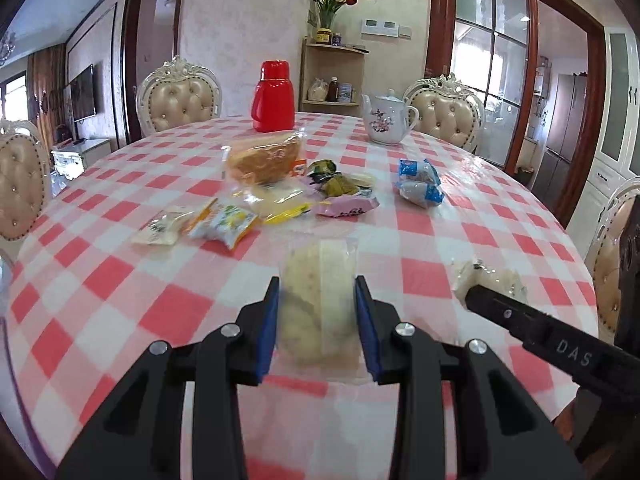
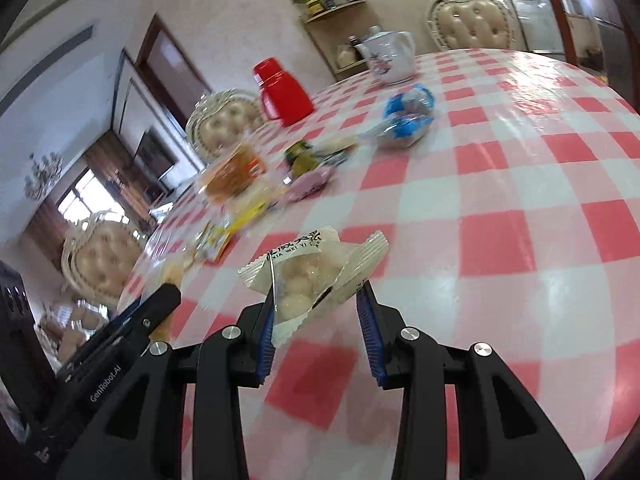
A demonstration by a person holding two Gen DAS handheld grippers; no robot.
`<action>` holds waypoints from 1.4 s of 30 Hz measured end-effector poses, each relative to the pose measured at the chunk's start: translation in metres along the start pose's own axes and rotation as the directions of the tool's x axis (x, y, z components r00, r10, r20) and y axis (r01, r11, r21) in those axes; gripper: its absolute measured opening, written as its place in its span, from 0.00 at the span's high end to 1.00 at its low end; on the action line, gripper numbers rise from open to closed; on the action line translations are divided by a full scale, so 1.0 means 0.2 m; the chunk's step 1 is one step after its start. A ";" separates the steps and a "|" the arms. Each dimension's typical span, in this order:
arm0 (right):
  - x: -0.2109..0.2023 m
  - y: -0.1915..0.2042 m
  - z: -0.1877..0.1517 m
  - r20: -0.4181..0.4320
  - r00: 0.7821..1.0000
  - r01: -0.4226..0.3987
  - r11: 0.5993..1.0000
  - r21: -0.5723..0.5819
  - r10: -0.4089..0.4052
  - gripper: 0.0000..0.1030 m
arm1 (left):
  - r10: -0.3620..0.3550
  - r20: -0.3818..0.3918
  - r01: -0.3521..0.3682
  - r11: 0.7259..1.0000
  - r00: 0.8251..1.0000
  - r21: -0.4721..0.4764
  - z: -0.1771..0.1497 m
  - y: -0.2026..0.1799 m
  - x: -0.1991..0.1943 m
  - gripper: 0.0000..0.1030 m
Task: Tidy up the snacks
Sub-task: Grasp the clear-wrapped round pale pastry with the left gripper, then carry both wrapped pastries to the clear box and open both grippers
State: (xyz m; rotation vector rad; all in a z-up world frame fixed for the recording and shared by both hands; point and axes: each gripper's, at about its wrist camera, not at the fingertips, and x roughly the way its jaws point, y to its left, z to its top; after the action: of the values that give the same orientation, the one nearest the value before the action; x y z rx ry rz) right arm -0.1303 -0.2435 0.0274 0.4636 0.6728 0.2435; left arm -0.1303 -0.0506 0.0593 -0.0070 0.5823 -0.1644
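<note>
Two grippers | left gripper point(image 1: 316, 286) clamps clear-wrapped round flat cake point(image 1: 316, 304) | right gripper point(image 2: 318, 294) clamps crinkly white pouch point(image 2: 308, 276)

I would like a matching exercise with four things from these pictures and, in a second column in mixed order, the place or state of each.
Things:
1. red plastic thermos flask
2. white floral ceramic teapot
3. clear packet with a round pale cake
4. white packet of small pale balls

Places:
A. in the right tongs
B. far side of table, right
C. in the left tongs
D. far side of table, left

Pairs: 1-D, 2-B, 3-C, 4-A
</note>
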 end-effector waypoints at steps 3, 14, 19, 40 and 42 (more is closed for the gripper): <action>-0.01 0.07 -0.05 -0.017 1.000 -0.016 0.999 -0.041 0.016 0.64 | 0.024 -0.005 -0.024 1.000 1.000 0.006 -0.06 0.04 -0.07 0.65; 0.00 0.34 -0.21 -0.084 0.994 -0.082 0.984 -0.156 0.070 0.64 | 0.059 -0.066 -0.059 0.998 0.996 0.004 -0.25 0.26 -0.29 0.65; 0.01 0.45 -0.28 -0.118 0.989 -0.116 0.971 -0.209 0.093 0.64 | 0.101 -0.077 -0.103 0.994 0.992 -0.022 -0.32 0.41 -0.39 0.65; 0.02 1.32 -0.69 -0.295 0.937 -0.332 0.737 -0.589 0.187 0.64 | 0.306 -0.125 -0.321 0.940 0.944 -0.118 -0.26 1.11 -0.72 0.65; 0.03 1.40 -0.73 -0.313 0.929 -0.358 0.705 -0.613 0.199 0.64 | 0.349 -0.141 -0.364 0.926 0.926 -0.098 -0.28 1.18 -0.74 0.65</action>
State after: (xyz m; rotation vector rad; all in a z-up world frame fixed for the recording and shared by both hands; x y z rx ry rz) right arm -0.2399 0.0504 0.0607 -0.1661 0.6835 0.8123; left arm -0.2472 0.2082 0.0814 -0.0096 0.7050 0.2292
